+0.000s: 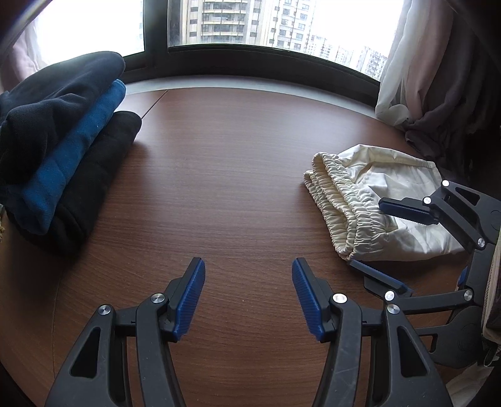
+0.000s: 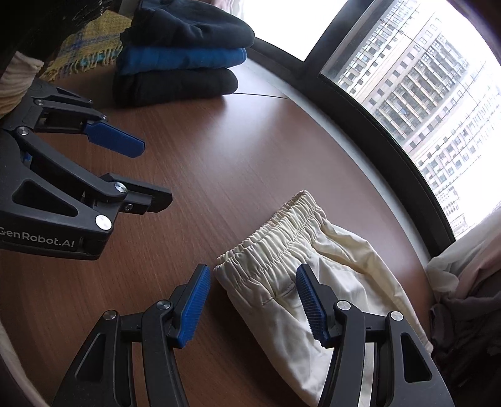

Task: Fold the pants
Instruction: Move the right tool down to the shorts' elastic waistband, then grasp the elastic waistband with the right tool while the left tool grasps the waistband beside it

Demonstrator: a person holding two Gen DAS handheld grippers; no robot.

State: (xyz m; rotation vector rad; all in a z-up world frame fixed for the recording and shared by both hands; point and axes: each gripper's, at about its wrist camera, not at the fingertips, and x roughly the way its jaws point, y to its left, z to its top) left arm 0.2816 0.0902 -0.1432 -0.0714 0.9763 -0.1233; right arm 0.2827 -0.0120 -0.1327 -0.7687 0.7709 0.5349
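Two wrist views over a wood-grain bench (image 1: 238, 162) set against a window (image 1: 250, 25). We see the cream pants (image 2: 313, 281) lying folded on the right part of the bench, elastic waistband (image 2: 275, 238) turned toward the bench's middle and the fabric running off to the right, near a bunched curtain (image 1: 416, 78) at the far right.

The right tool (image 2: 253, 300) hangs over the near part of the pants with its jaws parted. In its own view the right blue pad (image 2: 310, 306) stands in front of the cloth just below the waistband, while the left blue pad (image 2: 195, 303) stands in front of bare wood just beside the waistband's corner. We cannot say for certain from this angle whether the right pad rests on the fabric or hovers above it; no cloth is pinched between the two pads. In the left wrist view, one finger crosses the waistband and the other lies at the near edge of the pants.

The left tool (image 1: 249, 297) is likewise parted and empty, over bare bench to the left of the pants and well apart from them.

At the far left of the bench sits a stack of folded garments (image 1: 62, 156): dark navy on top, blue between, black beneath. In the right wrist view a yellow fringed cloth (image 2: 84, 47) lies just beside this stack.
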